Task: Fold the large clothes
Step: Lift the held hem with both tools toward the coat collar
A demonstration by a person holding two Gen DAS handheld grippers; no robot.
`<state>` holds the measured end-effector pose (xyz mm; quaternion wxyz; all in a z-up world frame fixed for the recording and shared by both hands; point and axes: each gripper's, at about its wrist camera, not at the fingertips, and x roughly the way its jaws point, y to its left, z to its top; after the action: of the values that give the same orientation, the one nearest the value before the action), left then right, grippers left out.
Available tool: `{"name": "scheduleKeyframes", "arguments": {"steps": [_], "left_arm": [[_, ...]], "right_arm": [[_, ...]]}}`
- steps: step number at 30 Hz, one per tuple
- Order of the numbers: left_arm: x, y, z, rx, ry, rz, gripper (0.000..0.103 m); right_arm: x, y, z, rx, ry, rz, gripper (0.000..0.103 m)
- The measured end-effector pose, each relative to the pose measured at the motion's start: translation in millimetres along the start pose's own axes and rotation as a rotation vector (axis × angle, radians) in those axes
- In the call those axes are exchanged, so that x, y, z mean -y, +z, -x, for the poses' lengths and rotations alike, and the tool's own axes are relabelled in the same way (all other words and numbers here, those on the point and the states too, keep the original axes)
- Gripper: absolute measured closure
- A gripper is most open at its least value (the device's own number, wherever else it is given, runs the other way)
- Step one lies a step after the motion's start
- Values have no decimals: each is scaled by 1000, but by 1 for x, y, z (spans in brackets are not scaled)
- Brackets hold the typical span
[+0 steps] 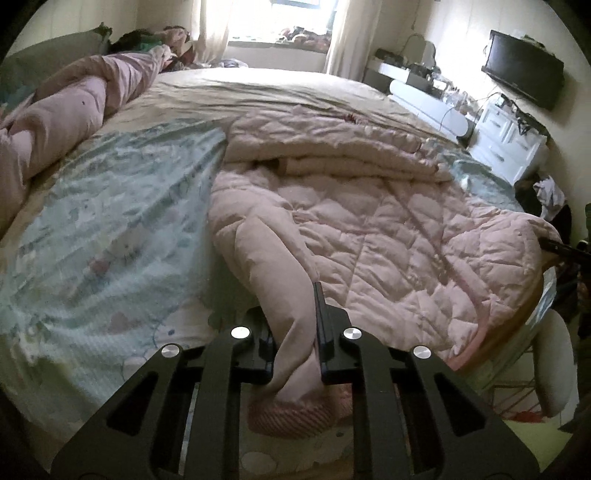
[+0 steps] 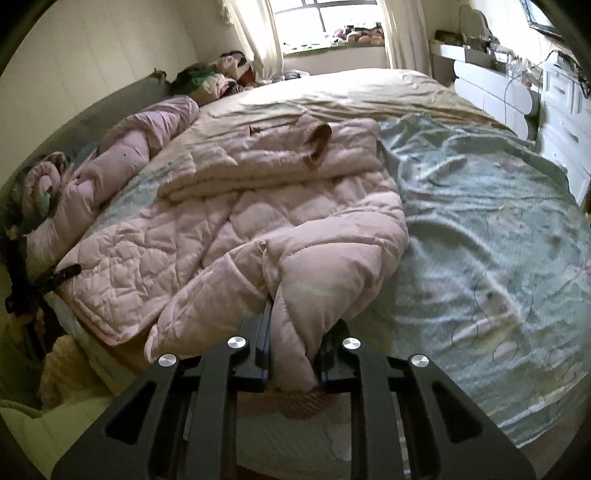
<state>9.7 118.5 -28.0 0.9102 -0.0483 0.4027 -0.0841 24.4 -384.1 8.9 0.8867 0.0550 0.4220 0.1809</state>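
Observation:
A large pale pink quilted coat [image 1: 351, 206] lies spread on the bed, its upper part folded over itself; it also shows in the right wrist view [image 2: 258, 206]. My left gripper [image 1: 295, 332] is shut on one pink sleeve of the coat near its ribbed cuff [image 1: 295, 410], at the bed's near edge. My right gripper [image 2: 293, 339] is shut on the other bunched sleeve, its ribbed cuff [image 2: 299, 402] hanging below the fingers. The right gripper's tip [image 1: 557, 247] shows at the coat's far right corner in the left wrist view. The left gripper's tip [image 2: 64, 273] shows at the coat's left hem.
The bed carries a light blue patterned sheet [image 1: 103, 229] and a beige cover [image 1: 266, 85]. A rolled pink duvet [image 1: 62, 122] lies along the left side. White drawers [image 1: 506, 136] and a wall TV [image 1: 524, 70] stand on the right. A window [image 2: 332, 22] is behind.

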Motion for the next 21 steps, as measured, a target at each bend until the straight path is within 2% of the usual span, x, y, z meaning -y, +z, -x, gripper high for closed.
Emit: {"name": "scheduleKeyframes", "arguments": {"steps": [21], "left_arm": [[0, 35, 15, 93, -34, -10, 94]], "right_arm": [[-6, 35, 9, 99, -2, -39, 87]]}}
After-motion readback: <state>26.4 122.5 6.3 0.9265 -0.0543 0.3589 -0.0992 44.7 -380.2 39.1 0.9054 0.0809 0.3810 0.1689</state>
